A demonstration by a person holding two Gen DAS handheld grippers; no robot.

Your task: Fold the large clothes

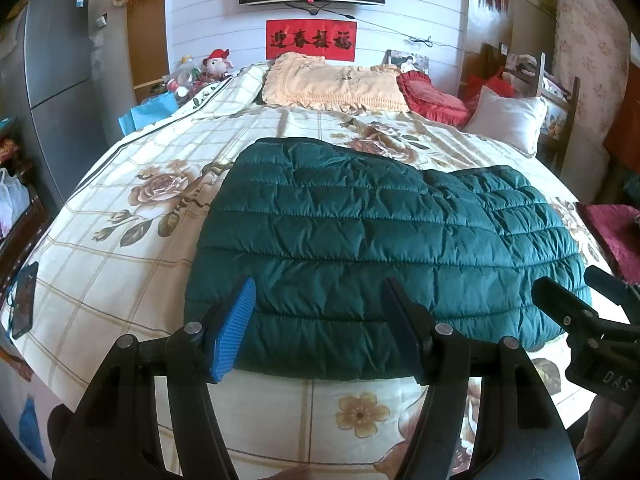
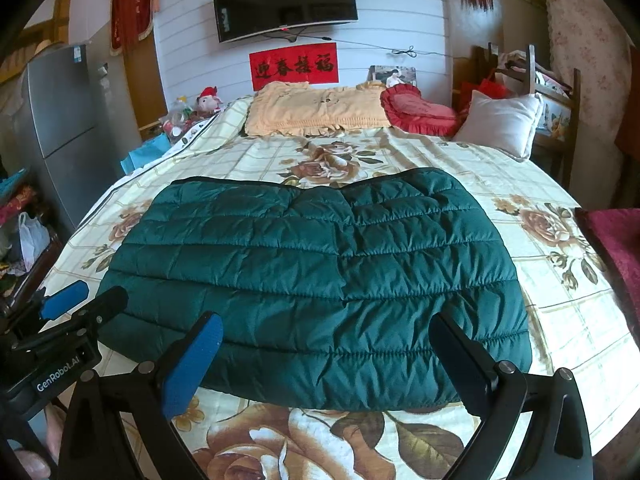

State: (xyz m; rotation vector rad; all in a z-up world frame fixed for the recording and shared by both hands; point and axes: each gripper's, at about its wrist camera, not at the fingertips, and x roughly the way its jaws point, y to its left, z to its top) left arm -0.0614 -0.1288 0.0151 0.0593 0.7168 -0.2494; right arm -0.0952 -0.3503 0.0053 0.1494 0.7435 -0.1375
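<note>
Both grippers tilt down over bed; left gripper and right gripper fingers spread, empty, folded jacket just ahead.

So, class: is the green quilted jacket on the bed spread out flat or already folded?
Folded. The green jacket lies as a compact pad on the bedspread, no sleeves showing, with doubled edges along its far side.
</note>
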